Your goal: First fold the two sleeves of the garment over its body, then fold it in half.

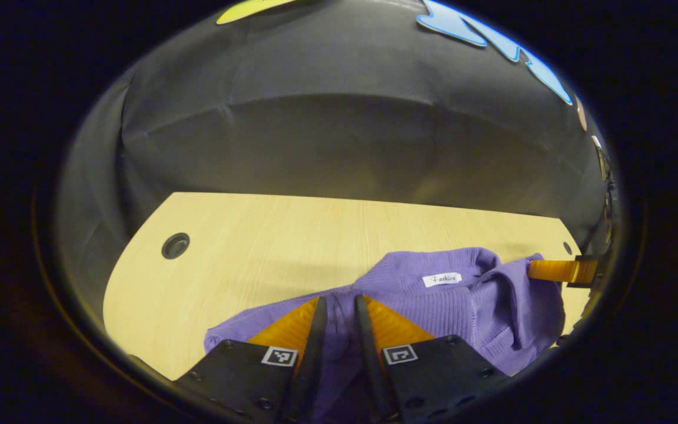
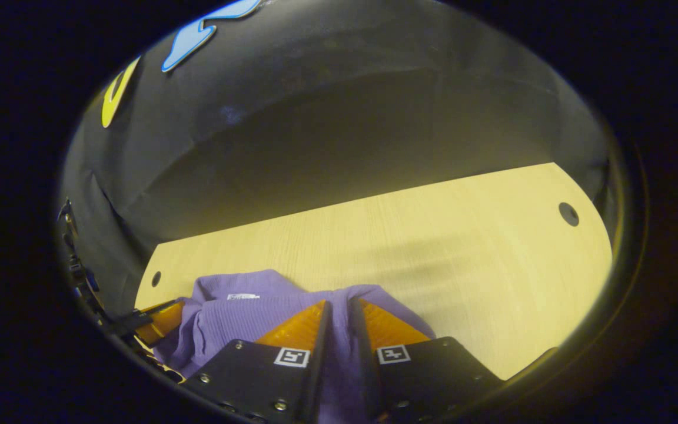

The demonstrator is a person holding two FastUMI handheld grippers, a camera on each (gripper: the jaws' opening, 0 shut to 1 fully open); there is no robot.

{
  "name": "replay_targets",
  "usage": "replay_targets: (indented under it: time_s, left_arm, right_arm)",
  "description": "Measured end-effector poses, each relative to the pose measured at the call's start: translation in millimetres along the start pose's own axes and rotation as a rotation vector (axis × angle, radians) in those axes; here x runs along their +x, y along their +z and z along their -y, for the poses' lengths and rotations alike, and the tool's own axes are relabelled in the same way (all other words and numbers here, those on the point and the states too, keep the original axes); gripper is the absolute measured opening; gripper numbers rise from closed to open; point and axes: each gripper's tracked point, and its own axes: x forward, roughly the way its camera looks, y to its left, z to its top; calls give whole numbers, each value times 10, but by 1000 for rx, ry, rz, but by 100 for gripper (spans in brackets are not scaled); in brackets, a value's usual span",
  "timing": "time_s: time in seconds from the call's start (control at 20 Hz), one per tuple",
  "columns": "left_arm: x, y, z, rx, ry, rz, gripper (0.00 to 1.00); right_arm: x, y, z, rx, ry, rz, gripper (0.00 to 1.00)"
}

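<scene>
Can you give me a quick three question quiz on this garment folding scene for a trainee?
1. True or false: the left gripper is clamped on the purple garment.
2. What does the garment lie on? A) the table B) a chair C) the floor
3. Fill in: the right gripper holds a fold of ____ fabric between its fingers.

Key: 1 true; 2 A; 3 purple.

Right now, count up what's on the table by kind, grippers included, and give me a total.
Purple knitted garment: 1
Grippers: 2, left gripper and right gripper, each closed on the cloth
Wooden table: 1
Total: 4
</scene>
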Motion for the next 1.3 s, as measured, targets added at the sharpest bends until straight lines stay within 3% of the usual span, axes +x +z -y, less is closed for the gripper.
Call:
replay_targets:
  time_s: [0.15,0.3,0.55,0.75,0.8,0.9,1.05,1.1,1.3]
  left_arm:
    - [-153,75,3,-5,3,8,59]
    - [-414,278,72,5,-12,56,65]
    - [-1148,640,275,64,-48,169,58]
    - [-1918,816,488,70,-99,250,65]
    - [-2112,838,534,74,-107,272,58]
    - [-2494,847,613,89,-113,305,65]
    - [-3028,820,680,98,-121,339,58]
    - [-3201,808,696,97,-126,350,65]
    - [-3868,759,852,103,-130,397,65]
  right_arm:
    - [-165,67,-2,-4,-6,27,48]
    - [-423,164,-38,-11,-7,79,49]
    - [-1106,338,-226,-44,11,176,49]
    - [-1809,431,-407,-79,31,261,49]
    - [-1986,433,-447,-89,35,282,49]
    - [-2340,428,-520,-106,45,317,49]
    - [-2838,391,-592,-134,50,365,49]
    - [-2990,359,-623,-143,50,382,49]
    - [-3488,195,-664,-167,60,416,49]
